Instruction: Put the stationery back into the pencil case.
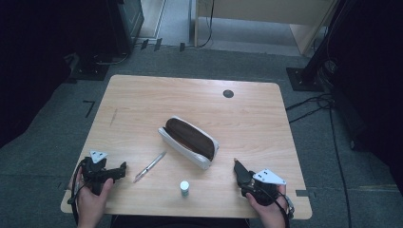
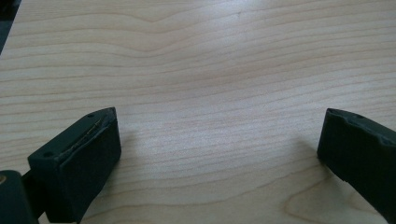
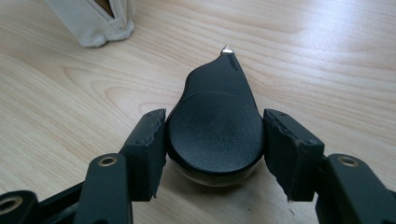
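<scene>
Right gripper (image 3: 215, 135) clamped on a black teardrop-shaped correction-tape dispenser (image 3: 215, 121), one jaw pressed against each flank of its rounded body, the tapered nose with its small pale tip pointing away from the jaws and down toward the wooden table (image 3: 327, 56). Rounded rear of the dispenser sitting between the pads, nose sticking out well past the jaw tips. In the high view, right gripper (image 1: 243, 175) near the front right corner of the table (image 1: 142, 95), held in a hand (image 1: 268, 209), dispenser (image 1: 239, 169) projecting from it toward the open white pencil case (image 1: 189, 141) at the table's middle. Corner of that pencil case (image 3: 93, 23) also in the upper left of the right gripper view, apart from the dispenser. Left gripper (image 2: 215, 140) spread wide over bare wood, nothing between the jaws; in the high view, left gripper (image 1: 119, 171) near the front left corner. Between the two grippers, a slim pen (image 1: 149, 166) lying slantwise and a small white-capped cylinder (image 1: 184, 187) upright near the front edge.
</scene>
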Demonstrator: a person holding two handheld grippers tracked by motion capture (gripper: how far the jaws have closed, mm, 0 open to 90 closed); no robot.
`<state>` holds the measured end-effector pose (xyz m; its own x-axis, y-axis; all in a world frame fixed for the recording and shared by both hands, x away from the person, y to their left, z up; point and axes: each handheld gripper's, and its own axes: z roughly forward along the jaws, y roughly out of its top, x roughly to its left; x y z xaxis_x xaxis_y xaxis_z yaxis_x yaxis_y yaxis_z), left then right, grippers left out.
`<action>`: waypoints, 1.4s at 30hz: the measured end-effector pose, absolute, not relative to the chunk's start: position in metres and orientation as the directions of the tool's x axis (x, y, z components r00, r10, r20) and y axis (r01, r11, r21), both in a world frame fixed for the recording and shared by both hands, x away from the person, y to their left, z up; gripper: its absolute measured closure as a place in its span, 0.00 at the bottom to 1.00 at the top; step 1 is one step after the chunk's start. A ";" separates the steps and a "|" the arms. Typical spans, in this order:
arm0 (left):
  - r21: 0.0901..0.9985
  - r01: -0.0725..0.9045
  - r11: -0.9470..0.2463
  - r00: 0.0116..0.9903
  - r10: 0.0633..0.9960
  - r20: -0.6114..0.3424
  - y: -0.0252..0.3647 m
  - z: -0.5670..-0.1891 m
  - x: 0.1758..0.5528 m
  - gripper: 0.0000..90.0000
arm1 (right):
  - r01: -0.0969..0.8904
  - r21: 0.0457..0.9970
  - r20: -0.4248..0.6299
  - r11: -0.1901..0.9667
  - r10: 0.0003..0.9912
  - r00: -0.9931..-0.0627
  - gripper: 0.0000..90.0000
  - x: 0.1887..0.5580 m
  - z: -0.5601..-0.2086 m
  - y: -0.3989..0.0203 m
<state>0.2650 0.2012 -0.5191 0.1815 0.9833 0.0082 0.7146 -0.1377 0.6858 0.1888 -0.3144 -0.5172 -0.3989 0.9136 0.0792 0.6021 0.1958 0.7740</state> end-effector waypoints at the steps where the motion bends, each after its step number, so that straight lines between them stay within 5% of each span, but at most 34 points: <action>1: 0.686 0.715 -0.138 0.182 0.983 0.008 0.201 -0.519 0.265 0.00 | 0.600 0.775 0.078 0.197 0.913 -0.401 0.46 0.189 -0.516 -0.314; 23: 0.686 0.715 -0.138 0.181 0.983 0.008 0.201 -0.519 0.265 0.00 | 0.536 0.827 0.089 0.171 0.901 -0.424 0.46 0.195 -0.481 -0.306; 42: 0.686 0.715 -0.138 0.181 0.983 0.008 0.201 -0.519 0.265 0.00 | 0.439 0.869 0.053 0.230 0.837 -0.545 0.46 0.216 -0.421 -0.270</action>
<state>0.2650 0.2012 -0.5192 0.1814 0.9834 0.0082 0.7147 -0.1376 0.6858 0.2159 -0.2701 -0.4207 -0.5445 0.8371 0.0531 0.4385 0.2302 0.8687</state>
